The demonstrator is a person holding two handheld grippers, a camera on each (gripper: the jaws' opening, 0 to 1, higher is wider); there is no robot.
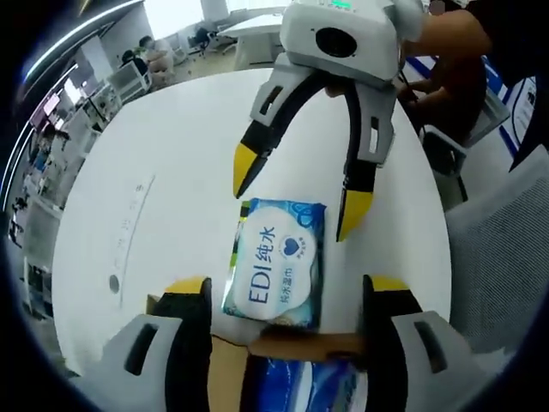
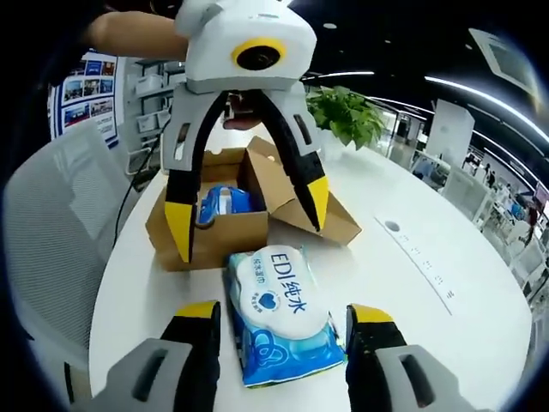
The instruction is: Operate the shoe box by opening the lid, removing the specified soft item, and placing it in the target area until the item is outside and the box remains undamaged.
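A blue-and-white pack of wet wipes lies flat on the white table, just outside the brown cardboard shoe box. The box stands open, its lid folded back, and a second blue pack lies inside. My right gripper is open, with a jaw on either side of the pack on the table and not pressing it. My left gripper hangs open over the box. In the left gripper view the pack lies between my open left gripper and the open right gripper; the box edge is below.
The round white table has a cable slot on one side. A grey mesh chair stands close to the box, and a potted plant is behind it. A person's arm holds the right gripper. Desks and people fill the far room.
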